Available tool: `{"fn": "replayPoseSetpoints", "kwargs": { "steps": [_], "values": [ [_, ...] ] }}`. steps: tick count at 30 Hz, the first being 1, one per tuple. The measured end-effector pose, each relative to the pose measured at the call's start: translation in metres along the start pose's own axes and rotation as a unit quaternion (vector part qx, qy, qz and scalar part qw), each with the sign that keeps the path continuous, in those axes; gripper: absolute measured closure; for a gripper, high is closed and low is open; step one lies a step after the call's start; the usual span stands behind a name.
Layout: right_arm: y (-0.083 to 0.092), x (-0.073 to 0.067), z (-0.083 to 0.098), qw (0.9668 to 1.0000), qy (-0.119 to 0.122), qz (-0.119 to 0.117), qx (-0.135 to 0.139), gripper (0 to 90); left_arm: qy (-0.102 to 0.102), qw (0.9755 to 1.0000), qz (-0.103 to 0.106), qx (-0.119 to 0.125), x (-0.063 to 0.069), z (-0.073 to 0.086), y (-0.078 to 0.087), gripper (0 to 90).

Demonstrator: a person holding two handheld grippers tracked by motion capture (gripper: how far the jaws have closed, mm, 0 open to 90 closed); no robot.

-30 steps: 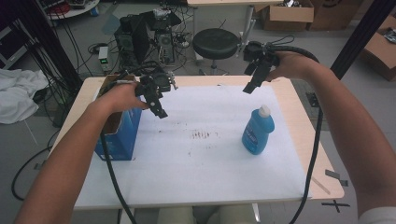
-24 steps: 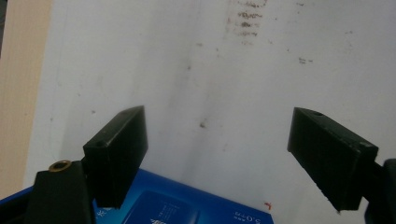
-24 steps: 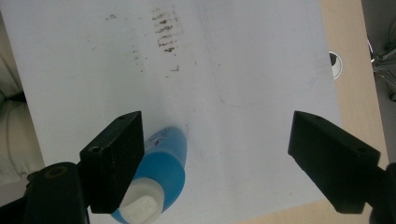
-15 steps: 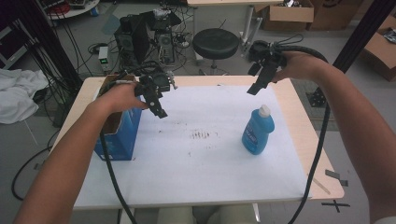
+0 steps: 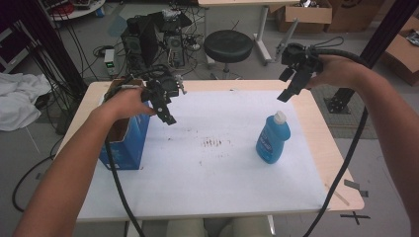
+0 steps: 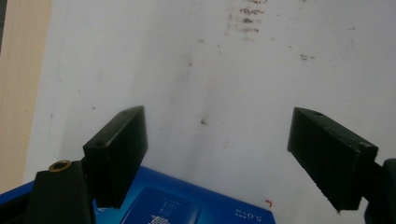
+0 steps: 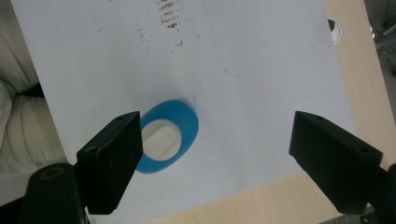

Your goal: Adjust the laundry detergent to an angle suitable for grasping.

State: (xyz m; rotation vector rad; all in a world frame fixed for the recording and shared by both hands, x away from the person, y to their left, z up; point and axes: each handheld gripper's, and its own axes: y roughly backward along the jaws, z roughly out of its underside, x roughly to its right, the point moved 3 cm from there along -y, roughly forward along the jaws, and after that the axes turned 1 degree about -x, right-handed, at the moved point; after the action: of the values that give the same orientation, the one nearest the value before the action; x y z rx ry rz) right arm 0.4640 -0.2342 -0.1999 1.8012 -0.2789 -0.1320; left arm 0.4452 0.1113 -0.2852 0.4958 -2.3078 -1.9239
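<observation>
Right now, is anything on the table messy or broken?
Yes, a little. Brown smudges stain the middle of the white table cover, like dried marks. The blue bottle stands upright with its cap on, and the blue box looks undamaged.

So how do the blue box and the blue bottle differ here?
The box is squarish cardboard, open at the top; the bottle is a rounded, tapering shape closed with a white cap. The box stands at the table's left, under the left gripper; the bottle stands at the right, with the right gripper held above it. Both are blue, upright on the white sheet, and neither is gripped: both grippers are open.
</observation>
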Motion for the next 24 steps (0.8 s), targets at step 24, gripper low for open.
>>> {"fn": "replayPoseSetpoints", "kwargs": {
  "steps": [24],
  "values": [
    [-0.009,-0.023,0.056,0.9980,-0.056,0.003,-0.029,17.2,0.000,1.0000,-0.001,-0.001,0.000,-0.003,-0.001,20.7]
  ]
}}
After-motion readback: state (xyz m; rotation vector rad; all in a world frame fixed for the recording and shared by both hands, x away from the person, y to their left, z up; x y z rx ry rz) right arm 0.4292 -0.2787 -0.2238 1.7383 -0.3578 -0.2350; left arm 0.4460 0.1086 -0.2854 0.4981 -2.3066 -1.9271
